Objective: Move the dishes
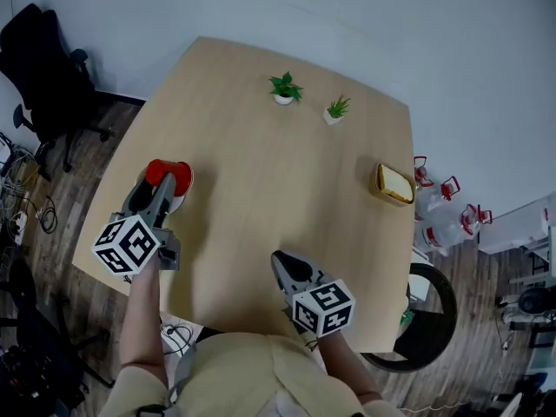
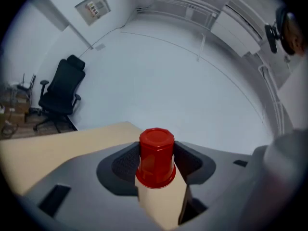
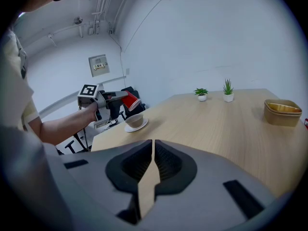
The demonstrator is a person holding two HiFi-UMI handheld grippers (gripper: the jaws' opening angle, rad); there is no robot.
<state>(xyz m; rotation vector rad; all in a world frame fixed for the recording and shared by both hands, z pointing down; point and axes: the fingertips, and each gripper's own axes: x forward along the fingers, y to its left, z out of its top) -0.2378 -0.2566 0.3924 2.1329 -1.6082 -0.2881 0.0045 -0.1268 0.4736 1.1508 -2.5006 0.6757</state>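
My left gripper (image 1: 162, 188) is shut on a red plastic cup (image 1: 168, 175), which it holds tilted above the table's left edge. In the left gripper view the red cup (image 2: 156, 158) sits clamped between both pads, its closed base pointing away. The right gripper view shows the red cup (image 3: 129, 100) hanging just above a beige cup on a white saucer (image 3: 135, 122). In the head view, the saucer (image 1: 181, 201) peeks out under the left gripper. My right gripper (image 1: 280, 262) hovers over the table's near edge, shut and empty (image 3: 153, 150).
A golden bowl (image 1: 394, 183) stands near the right edge of the wooden table (image 1: 261, 172). Two small potted plants (image 1: 285, 88) (image 1: 337, 109) stand at the far side. A black office chair (image 1: 43, 68) is off the table's left corner, and water jugs (image 1: 443, 215) sit on the floor at right.
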